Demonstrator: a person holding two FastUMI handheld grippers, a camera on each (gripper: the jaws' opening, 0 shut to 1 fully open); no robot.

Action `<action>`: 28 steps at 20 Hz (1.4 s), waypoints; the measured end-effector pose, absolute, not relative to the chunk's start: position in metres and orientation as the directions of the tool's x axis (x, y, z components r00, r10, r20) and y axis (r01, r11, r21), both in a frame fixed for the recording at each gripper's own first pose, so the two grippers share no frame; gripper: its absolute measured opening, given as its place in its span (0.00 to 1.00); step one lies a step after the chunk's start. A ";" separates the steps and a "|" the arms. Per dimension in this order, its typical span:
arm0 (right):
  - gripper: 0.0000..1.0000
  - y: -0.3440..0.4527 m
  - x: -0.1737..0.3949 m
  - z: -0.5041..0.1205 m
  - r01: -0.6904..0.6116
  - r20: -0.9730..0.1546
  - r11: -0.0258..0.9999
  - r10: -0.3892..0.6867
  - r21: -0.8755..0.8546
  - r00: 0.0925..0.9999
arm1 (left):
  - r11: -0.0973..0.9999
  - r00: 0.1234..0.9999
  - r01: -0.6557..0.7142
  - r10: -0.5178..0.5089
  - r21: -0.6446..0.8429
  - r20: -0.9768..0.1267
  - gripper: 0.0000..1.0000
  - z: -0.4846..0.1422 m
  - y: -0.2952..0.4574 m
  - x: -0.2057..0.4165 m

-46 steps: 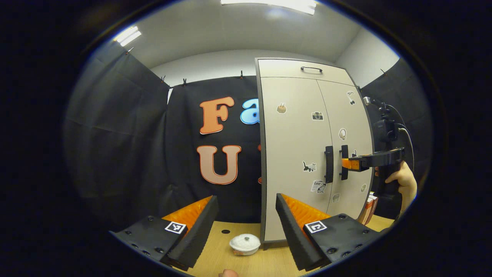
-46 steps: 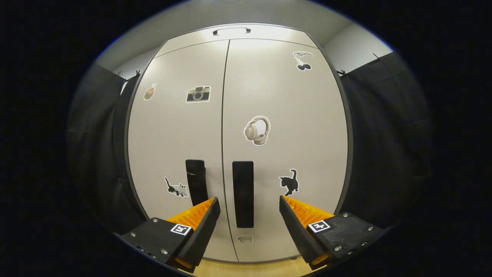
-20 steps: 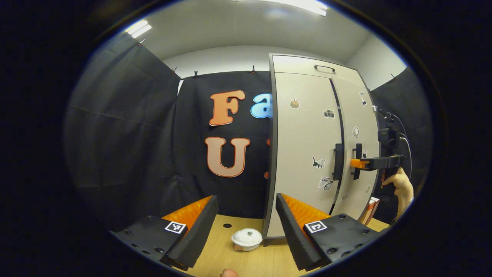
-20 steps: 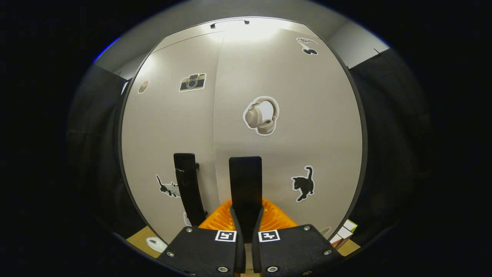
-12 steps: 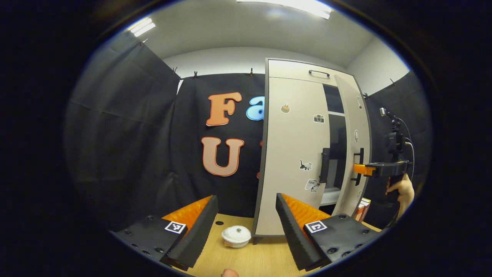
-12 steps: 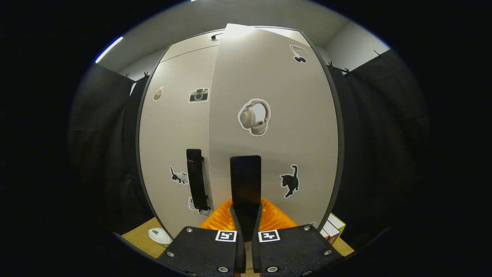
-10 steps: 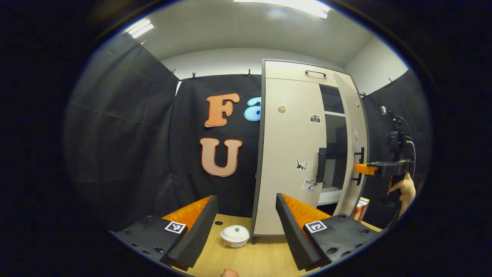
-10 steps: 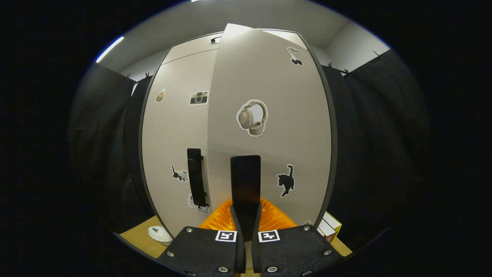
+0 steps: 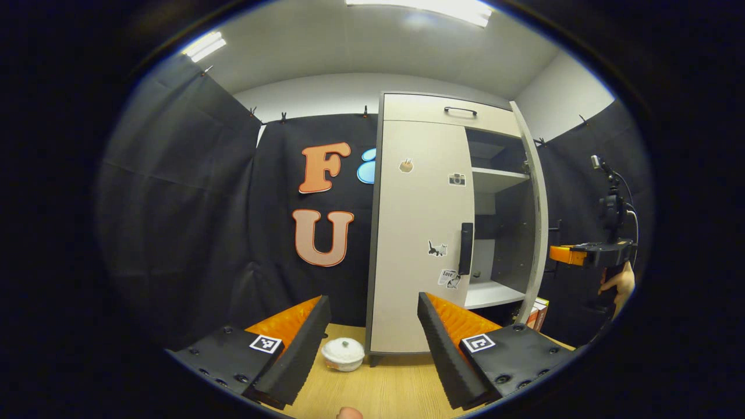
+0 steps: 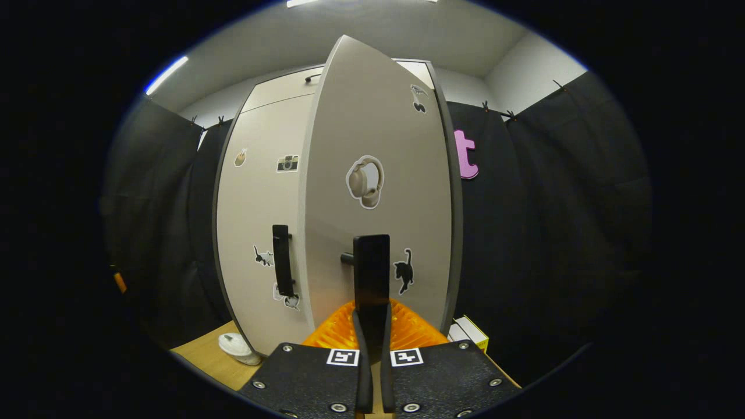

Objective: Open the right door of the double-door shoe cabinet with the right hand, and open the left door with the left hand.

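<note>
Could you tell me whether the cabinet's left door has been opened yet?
No, in the left gripper view the left door sits flush and shut, while the right door stands swung open.

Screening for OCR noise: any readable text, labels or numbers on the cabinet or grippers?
Paper sticker on the left door: writing too small to read.
Other door stickers: pictures, no words.
Square markers on left gripper and right gripper: patterns, no text.
Boxes beside the cabinet: too blurred.

In the right gripper view the lower end of the right door's handle (image 10: pixel 371 273) is covered by the right hand-held gripper (image 10: pixel 371 331), and the open right door (image 10: pixel 378 192) hides the cabinet's inside. In the left gripper view the hand (image 9: pixel 618 286) is cut off at the edge, and the stickers (image 9: pixel 448 278) are too small to make out.
</note>
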State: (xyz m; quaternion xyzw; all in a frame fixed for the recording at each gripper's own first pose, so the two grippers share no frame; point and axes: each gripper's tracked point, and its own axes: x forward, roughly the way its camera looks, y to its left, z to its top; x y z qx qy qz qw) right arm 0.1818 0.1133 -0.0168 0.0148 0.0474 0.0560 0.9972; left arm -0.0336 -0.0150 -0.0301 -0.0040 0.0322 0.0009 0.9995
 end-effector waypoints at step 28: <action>0.19 0.008 0.159 -0.006 0.090 -0.015 0.994 -0.090 0.068 0.996 | 0.996 0.993 0.091 -0.092 -0.015 -0.077 0.96 -0.034 -0.113 0.036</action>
